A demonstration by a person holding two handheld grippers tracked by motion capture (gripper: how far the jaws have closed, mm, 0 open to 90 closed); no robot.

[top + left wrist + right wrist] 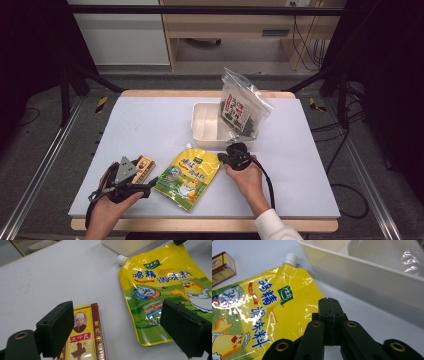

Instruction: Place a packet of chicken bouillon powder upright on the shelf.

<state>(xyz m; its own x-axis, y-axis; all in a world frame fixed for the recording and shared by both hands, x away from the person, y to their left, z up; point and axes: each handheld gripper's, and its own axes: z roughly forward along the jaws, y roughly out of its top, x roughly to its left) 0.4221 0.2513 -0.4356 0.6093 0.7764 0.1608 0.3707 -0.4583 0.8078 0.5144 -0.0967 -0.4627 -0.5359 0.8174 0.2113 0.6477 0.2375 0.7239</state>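
High view: yellow spouted seasoning pouch point(188, 176) lies flat at lower centre, between both grippers. Right gripper point(223, 158), at the pouch's upper right corner, has jaws clenched on nothing. Left gripper point(153, 186), at lower left, has jaws spread beside the small spice box point(144, 163). The white tray point(206, 125) holds a seaweed bag point(242, 107).

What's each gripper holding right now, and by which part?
Nothing. The right gripper has its jaws shut on each other, empty, beside the yellow spouted seasoning pouch. The left gripper is open above the table, between the small seasoning box and the pouch.
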